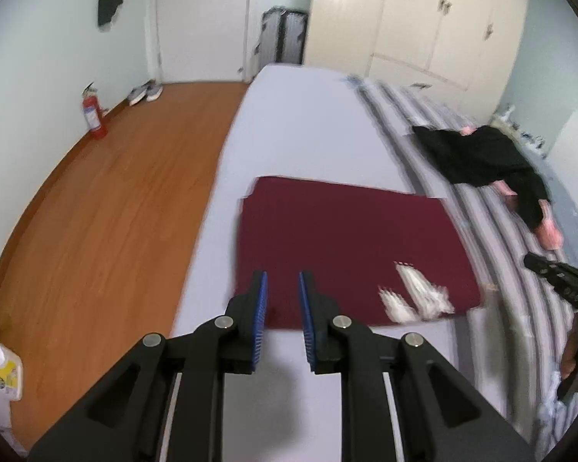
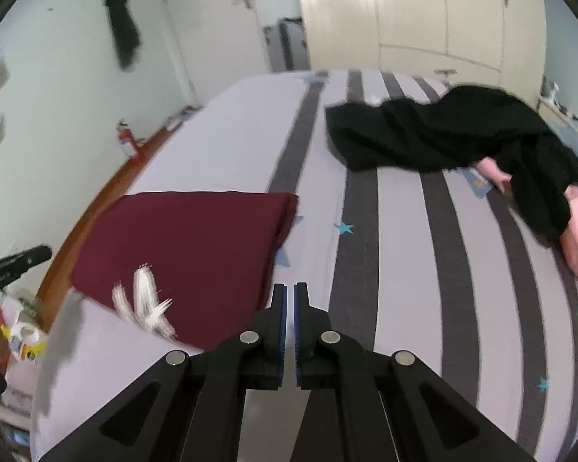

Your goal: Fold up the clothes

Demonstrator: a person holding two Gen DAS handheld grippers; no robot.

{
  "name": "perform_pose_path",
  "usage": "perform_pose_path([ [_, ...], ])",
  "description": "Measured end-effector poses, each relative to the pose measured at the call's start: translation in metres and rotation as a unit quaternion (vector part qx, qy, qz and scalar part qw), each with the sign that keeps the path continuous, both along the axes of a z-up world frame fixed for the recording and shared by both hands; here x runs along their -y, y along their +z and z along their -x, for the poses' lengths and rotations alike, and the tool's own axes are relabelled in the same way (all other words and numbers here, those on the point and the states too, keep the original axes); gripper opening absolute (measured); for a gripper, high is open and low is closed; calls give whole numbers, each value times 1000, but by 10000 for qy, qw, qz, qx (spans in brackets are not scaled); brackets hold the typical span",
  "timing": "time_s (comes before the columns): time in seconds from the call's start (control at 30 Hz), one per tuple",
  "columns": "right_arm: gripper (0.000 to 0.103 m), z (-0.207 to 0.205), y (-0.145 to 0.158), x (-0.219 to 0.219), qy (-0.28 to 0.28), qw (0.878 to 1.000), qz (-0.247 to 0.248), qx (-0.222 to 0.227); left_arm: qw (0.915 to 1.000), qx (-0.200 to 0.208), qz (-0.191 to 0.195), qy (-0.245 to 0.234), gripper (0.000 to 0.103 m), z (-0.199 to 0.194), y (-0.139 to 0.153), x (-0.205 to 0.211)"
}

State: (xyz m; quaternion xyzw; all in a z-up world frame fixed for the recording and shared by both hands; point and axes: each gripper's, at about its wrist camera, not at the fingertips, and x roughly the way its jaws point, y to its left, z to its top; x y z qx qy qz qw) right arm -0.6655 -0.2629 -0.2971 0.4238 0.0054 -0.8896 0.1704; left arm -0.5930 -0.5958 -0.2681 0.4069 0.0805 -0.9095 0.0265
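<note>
The maroon garment lies flat on the bed as a neat rectangle, in the middle of the left wrist frame, with its white print toward the lower right; in the right wrist frame it sits at centre left, near the bed's edge above the wooden floor. It looks already folded, so my judgement is that this piece is done and the next one is due; the black garment with pink cuffs lies crumpled at the upper right of the right wrist frame, on the striped part of the bed, well apart from the maroon one.

The left claw hovers over the maroon garment's near edge, its blue pads parted by a moderate gap and holding nothing; the right claw is nearly closed, only a thin slit between the pads, and it too grips nothing, poised over the striped sheet just beside the maroon garment's right edge.

To do the next step well, the right claw should open before reaching; take the black garment at a shoulder or hem corner, not mid-heap; lift enough to let it hang free and untangle; then spread it flat on bare bed clear of the folded piece, lest dragging disturb the finished fold.
</note>
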Motion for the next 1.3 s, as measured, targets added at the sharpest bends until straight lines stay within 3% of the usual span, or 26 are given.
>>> perform_pose_path([
  [0.07,8,-22,12,-6,116,9998,-79,-108,9999,-140,1,30,23,-28,12,-23],
  [0.13,19,-40,21,-13,234,9996,-12,-156,9997,-248,-31,81,33,-56,20,-46],
  [0.2,41,-63,30,-27,339,9992,146,-166,9995,-275,0,131,55,-81,28,-73],
  [0.33,52,-112,51,-54,574,9979,241,-194,9990,-310,63,312,59,-131,43,-129],
  [0.5,75,-164,77,-96,676,9966,263,-380,9973,-447,276,511,68,-193,68,-203],
  [0.7,80,-217,105,-147,850,9945,304,-529,9942,-632,76,867,85,-248,97,-266],
  [0.87,85,-255,119,-182,962,9922,390,-687,9909,-750,193,1102,95,-284,107,-303],
  [0.97,95,-274,118,-197,953,9909,512,-803,9899,-838,266,1109,96,-301,101,-319],
  [1.17,95,-306,99,-216,912,9888,637,-996,9862,-1122,476,1118,97,-335,78,-338],
  [1.3,95,-330,96,-223,940,9856,703,-1216,9794,-1492,606,1221,97,-367,77,-349],
])
